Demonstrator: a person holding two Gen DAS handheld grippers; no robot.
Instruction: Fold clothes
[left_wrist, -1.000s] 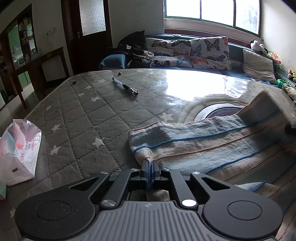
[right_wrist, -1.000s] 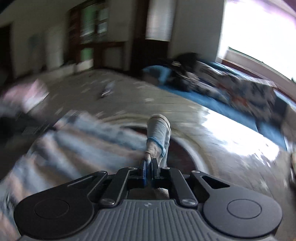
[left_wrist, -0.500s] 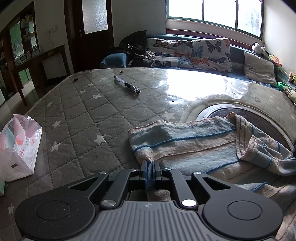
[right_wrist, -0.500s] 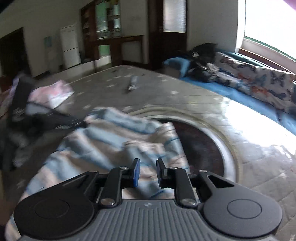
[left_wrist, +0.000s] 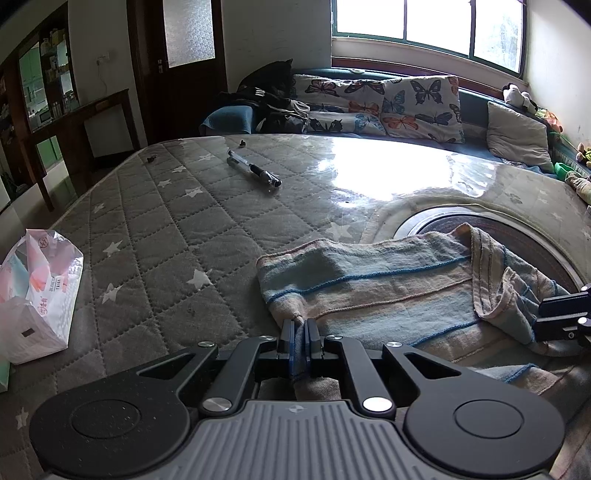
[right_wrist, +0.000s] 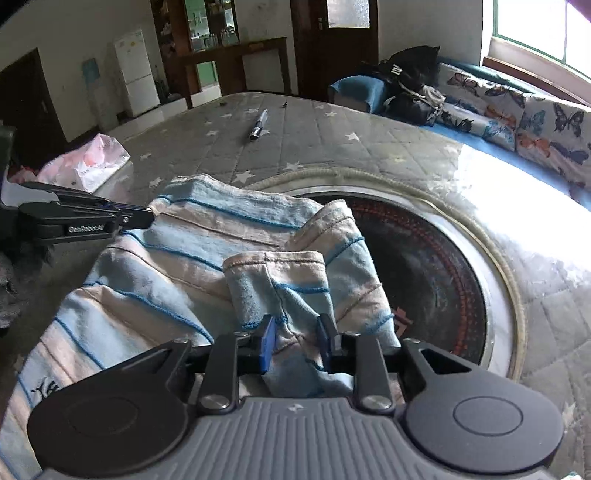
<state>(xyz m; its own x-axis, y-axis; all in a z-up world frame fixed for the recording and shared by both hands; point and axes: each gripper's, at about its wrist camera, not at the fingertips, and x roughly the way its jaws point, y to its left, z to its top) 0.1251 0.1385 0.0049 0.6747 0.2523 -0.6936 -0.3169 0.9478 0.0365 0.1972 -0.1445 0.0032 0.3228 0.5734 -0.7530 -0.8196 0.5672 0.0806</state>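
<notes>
A striped blue and beige garment (left_wrist: 388, 284) lies on the grey quilted table cover (left_wrist: 166, 236). My left gripper (left_wrist: 300, 330) is shut on the garment's near left corner. In the right wrist view the garment (right_wrist: 173, 266) has a sleeve (right_wrist: 280, 284) folded over onto its body. My right gripper (right_wrist: 297, 338) is open, its jaws either side of the sleeve's end and not gripping it. The left gripper (right_wrist: 147, 218) shows at the garment's far left corner in the right wrist view. The right gripper's side (left_wrist: 565, 317) shows at the right edge of the left wrist view.
A pen (left_wrist: 255, 171) lies on the far part of the cover. A pink and white plastic bag (left_wrist: 37, 291) stands at the left edge. A round dark inset with a metal ring (right_wrist: 436, 266) lies under the garment's right side. A cushioned bench (left_wrist: 388, 107) runs behind.
My right gripper carried the sleeve over onto the garment's body, opened and let it go. The left gripper stayed shut on the corner.
</notes>
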